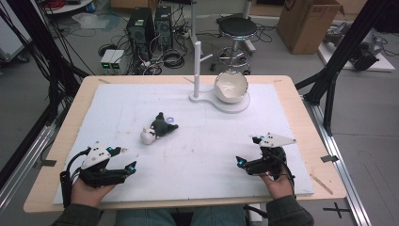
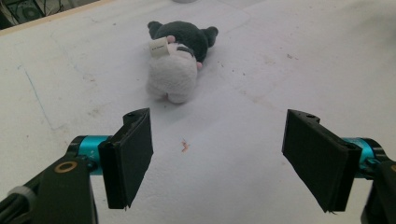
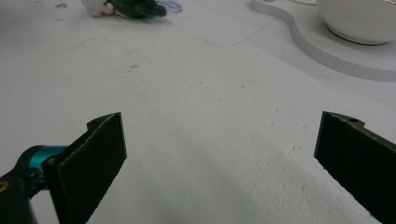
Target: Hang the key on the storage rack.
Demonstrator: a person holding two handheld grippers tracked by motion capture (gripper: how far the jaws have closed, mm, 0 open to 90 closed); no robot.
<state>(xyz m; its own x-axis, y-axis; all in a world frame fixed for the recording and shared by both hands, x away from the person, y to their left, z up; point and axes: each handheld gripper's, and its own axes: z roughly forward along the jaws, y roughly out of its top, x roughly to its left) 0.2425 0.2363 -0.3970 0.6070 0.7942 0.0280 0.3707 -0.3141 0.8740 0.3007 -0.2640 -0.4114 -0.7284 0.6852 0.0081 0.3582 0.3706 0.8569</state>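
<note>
A small plush toy (image 1: 157, 128), dark green and white with a paper tag, lies on its side in the middle of the white board (image 1: 197, 150). The left gripper view has the plush toy (image 2: 177, 58) ahead of my left gripper (image 2: 217, 161), whose jaws stand wide apart with nothing between them. My left gripper (image 1: 126, 160) rests at the front left of the board. My right gripper (image 1: 248, 151) sits at the front right, jaws wide open and empty (image 3: 219, 168), with the plush toy (image 3: 128, 8) far off at its upper left.
A white bowl (image 1: 231, 86) sits on a white stand base (image 1: 221, 102) with an upright post (image 1: 197, 68) at the back of the board. The wooden table edge (image 1: 70, 117) rims the board. Computers, cables, a stool and a cardboard box stand on the floor beyond.
</note>
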